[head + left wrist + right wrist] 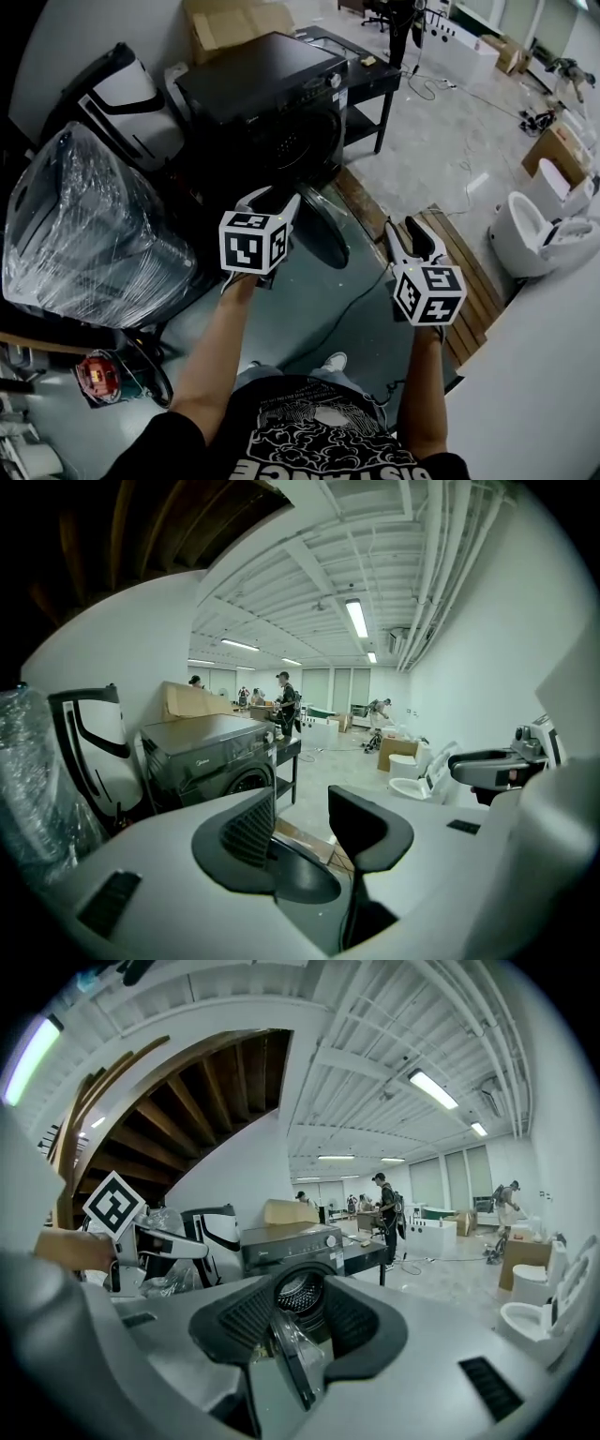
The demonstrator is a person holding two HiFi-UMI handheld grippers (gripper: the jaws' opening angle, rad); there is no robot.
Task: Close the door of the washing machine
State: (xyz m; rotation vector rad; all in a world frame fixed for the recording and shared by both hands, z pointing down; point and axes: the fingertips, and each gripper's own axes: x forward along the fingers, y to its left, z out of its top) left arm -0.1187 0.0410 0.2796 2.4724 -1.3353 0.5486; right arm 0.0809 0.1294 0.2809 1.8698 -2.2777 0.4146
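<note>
Washing machine [267, 94], dark and front-loading, is seen by the wall with its drum exposed. Its round glass door [323, 227] is swung wide toward the person (edge-on in the right gripper view). The left gripper [272, 199] and right gripper [412, 231] are held either side of it, jaws spread and nothing gripped, probably so it can be pushed shut.

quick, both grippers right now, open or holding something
left gripper: open, holding nothing
right gripper: open, the washing machine door shows edge-on between its jaws, not gripped
</note>
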